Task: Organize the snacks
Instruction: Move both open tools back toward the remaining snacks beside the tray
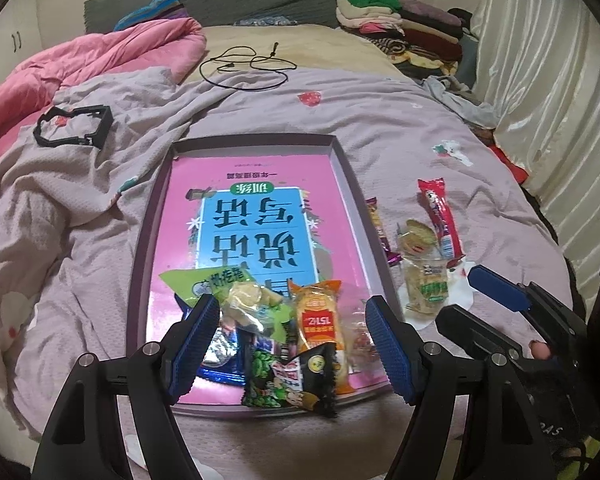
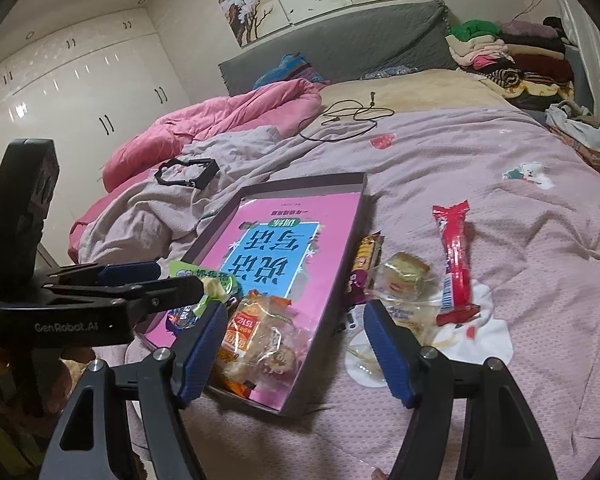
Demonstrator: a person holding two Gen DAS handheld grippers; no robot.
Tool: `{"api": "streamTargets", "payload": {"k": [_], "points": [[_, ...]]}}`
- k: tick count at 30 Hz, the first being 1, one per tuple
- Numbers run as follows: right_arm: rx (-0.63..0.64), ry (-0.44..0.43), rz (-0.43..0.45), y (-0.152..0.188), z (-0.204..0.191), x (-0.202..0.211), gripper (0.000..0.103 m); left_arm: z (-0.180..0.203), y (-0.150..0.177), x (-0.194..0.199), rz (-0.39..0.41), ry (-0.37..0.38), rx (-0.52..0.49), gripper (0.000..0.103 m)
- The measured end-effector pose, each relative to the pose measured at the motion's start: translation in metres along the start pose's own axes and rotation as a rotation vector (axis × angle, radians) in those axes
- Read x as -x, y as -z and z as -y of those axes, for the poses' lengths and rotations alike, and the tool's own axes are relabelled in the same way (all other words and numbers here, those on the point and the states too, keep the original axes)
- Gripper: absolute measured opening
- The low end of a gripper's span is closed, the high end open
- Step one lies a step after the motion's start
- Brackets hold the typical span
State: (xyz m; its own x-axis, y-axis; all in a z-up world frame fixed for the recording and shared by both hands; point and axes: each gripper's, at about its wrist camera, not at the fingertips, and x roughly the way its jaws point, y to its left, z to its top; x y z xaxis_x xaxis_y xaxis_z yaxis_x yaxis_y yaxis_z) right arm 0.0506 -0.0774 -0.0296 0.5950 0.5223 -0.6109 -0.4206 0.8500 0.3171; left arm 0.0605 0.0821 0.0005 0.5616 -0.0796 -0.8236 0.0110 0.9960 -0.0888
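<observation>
Two tools (image 1: 292, 344) (image 2: 296, 344) spread and empty over a lilac bedspread (image 1: 380, 120), white wardrobes (image 2: 80, 92) beyond

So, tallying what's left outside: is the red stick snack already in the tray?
No, the red stick snack lies on the bedspread beside the tray.

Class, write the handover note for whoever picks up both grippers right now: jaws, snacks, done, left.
Left gripper: jaws open, empty, over the pile of snacks at the near end of the tray.
Right gripper: jaws opening, nothing gripped, over the tray's near right edge.
Done: several packets in the tray.
Left, on the bedspread right of the tray: red stick packet, brown bar, clear-wrapped cakes.
</observation>
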Motion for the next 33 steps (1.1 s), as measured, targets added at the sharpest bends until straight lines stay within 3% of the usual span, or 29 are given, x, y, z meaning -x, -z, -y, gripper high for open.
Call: {"api": "streamTargets", "payload": {"k": [25,33], "points": [[-0.065,0.088,0.053,-0.009,0.044,0.02,0.07,0.046,0.001,0.001,-0.017,0.082,-0.062,0.077],[-0.082,0.161,0.069,-0.012,0.068,0.026,0.07,0.07,0.0,-0.01,-0.054,0.152,-0.072,0.076]]}}
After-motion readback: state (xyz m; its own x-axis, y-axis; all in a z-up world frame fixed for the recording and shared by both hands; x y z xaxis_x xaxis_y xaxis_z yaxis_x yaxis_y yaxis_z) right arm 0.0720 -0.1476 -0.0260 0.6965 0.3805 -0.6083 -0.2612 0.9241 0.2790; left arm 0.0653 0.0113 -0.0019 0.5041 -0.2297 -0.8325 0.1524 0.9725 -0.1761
